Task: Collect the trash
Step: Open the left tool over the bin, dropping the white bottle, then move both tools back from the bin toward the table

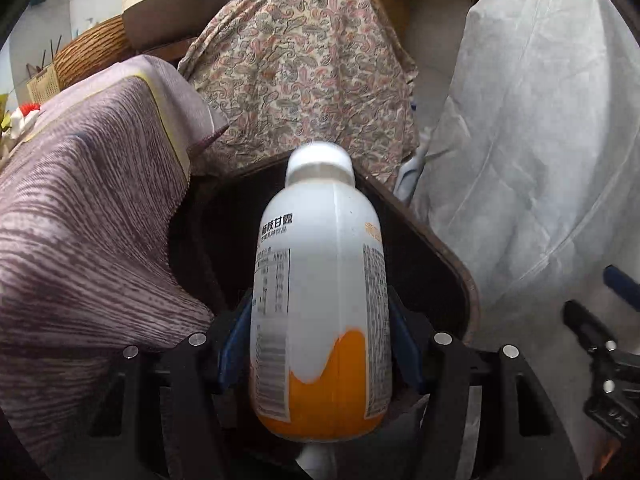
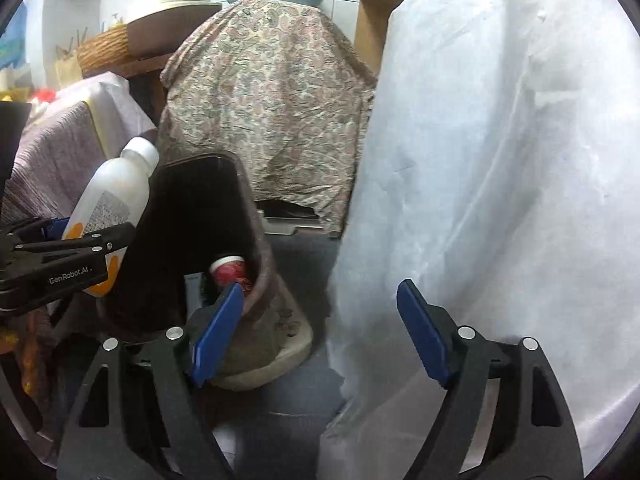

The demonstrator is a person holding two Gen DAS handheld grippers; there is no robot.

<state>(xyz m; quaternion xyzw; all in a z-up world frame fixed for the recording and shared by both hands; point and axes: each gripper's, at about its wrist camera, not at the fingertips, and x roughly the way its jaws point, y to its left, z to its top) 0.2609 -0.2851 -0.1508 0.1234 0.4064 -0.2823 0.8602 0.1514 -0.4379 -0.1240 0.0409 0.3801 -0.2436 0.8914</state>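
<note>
bottle (image 1: 320, 292) was the item in hand: white plastic with an orange band near its base and a white cap, clamped across the lower body by the left gripper (image 1: 320, 344), jaws closed on it from both sides, blue pads (image 1: 234, 340) pressed to the label. it was held cap-forward, tilted up, right over the open mouth of the dark bin (image 2: 200, 240), whose rim (image 1: 460, 268) curved around behind it. inside the bin, from the right wrist view, a red-and-white container (image 2: 229, 270) already lay near the bottom. right gripper (image 2: 320, 336) sat just beside the bin, jaws wide apart and holding nothing, white sheet (image 2: 500, 200) ahead of it. purple striped cloth (image 1: 80, 220) draped close on the bin's left side, paisley cloth (image 1: 304, 68) behind. step looked like the drop: bottle carried to bin, not yet released. next move would likely need the left jaws to spread so it falls clear of the rim; the striped cloth edge could snag it if it fell off to that side
</note>
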